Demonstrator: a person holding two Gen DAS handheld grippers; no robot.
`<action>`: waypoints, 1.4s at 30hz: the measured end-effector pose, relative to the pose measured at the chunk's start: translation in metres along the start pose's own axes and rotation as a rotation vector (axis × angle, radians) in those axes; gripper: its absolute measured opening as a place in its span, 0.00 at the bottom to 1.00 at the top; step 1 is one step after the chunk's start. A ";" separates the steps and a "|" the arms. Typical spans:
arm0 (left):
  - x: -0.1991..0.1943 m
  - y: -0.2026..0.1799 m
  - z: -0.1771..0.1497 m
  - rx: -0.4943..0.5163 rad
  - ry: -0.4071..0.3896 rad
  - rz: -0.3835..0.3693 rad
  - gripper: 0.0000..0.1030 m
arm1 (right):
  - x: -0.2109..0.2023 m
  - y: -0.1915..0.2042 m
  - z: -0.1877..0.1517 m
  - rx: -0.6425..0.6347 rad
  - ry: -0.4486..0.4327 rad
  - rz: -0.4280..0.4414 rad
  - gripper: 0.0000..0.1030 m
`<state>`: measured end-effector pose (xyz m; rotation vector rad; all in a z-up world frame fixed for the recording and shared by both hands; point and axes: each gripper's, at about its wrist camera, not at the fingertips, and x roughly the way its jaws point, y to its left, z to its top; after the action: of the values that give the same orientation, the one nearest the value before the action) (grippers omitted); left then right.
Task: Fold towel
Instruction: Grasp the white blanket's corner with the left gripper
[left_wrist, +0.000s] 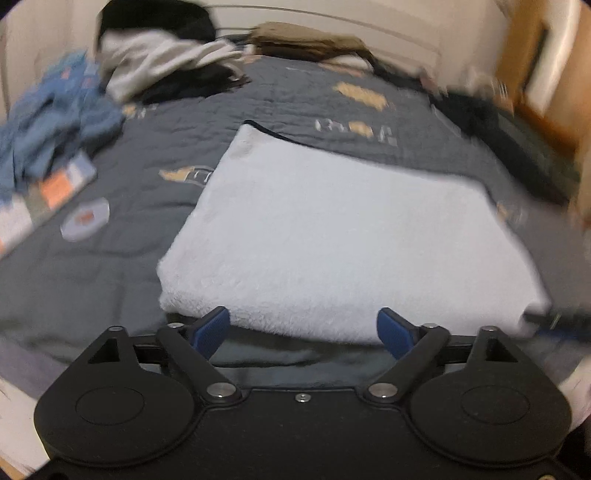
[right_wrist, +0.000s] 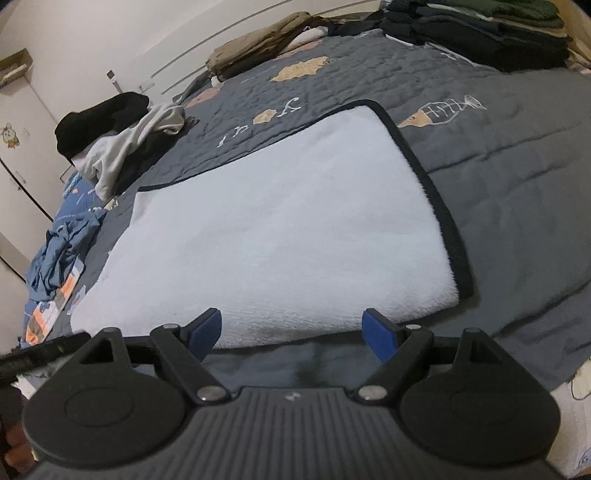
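Note:
A white towel (left_wrist: 332, 229) with a dark trim lies folded flat on the grey quilted bedspread (left_wrist: 110, 280). Its thick folded edge faces me in the left wrist view. My left gripper (left_wrist: 303, 332) hovers just in front of that near edge, jaws wide apart, nothing between the blue pads (left_wrist: 212, 328). In the right wrist view the same towel (right_wrist: 280, 236) spreads ahead, with the black trim running along its right side. My right gripper (right_wrist: 291, 332) stands open at the towel's near edge, and its pads hold nothing.
Crumpled blue clothes (left_wrist: 48, 129) and printed packets lie at the left. A heap of white and black garments (right_wrist: 118, 144) sits behind, tan clothing (right_wrist: 258, 48) at the back, and a stack of dark folded clothes (right_wrist: 480, 33) at the far right.

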<state>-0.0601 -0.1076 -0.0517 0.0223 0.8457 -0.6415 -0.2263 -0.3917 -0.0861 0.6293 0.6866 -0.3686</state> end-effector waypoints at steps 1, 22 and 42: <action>0.000 0.008 0.001 -0.066 -0.014 -0.024 0.86 | 0.000 0.003 0.000 -0.009 -0.003 -0.002 0.80; 0.027 0.110 -0.018 -0.797 -0.081 -0.109 0.72 | 0.003 0.042 0.027 -0.025 0.003 0.113 0.80; 0.055 0.099 -0.019 -0.826 -0.153 -0.059 0.39 | 0.091 0.064 0.033 -0.134 0.106 0.123 0.81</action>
<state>0.0071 -0.0505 -0.1262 -0.7906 0.9116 -0.3050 -0.1128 -0.3746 -0.1017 0.5631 0.7629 -0.1740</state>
